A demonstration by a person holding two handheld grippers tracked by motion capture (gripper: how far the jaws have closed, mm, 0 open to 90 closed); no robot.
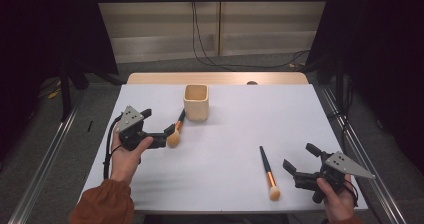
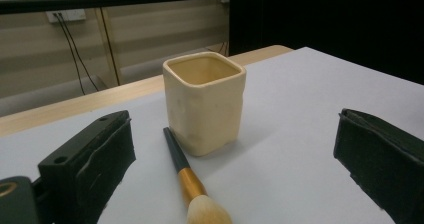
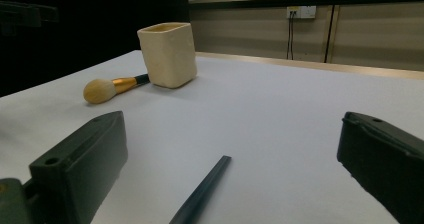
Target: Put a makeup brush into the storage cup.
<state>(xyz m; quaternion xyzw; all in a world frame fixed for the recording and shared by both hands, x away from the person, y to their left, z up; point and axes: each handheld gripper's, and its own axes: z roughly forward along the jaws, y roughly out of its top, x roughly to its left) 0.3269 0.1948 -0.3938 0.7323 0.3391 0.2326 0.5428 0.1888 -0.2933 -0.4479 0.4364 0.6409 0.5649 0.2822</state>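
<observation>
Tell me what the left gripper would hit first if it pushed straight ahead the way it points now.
The left gripper, jaws open, would first meet the brush lying between them, bristle head nearest. Just beyond, the brush's handle tip reaches the cream cup, which would likely come next; whether they touch is unclear.

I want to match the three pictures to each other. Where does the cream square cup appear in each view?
High view: the cream square cup stands upper centre on the white table, right of the left hand-held gripper.
Left gripper view: the cup is at centre, just beyond the open jaws.
Right gripper view: the cup is upper left, far off.
Shared landmark: the brush whose dark handle tip lies against the cup's base.
</observation>
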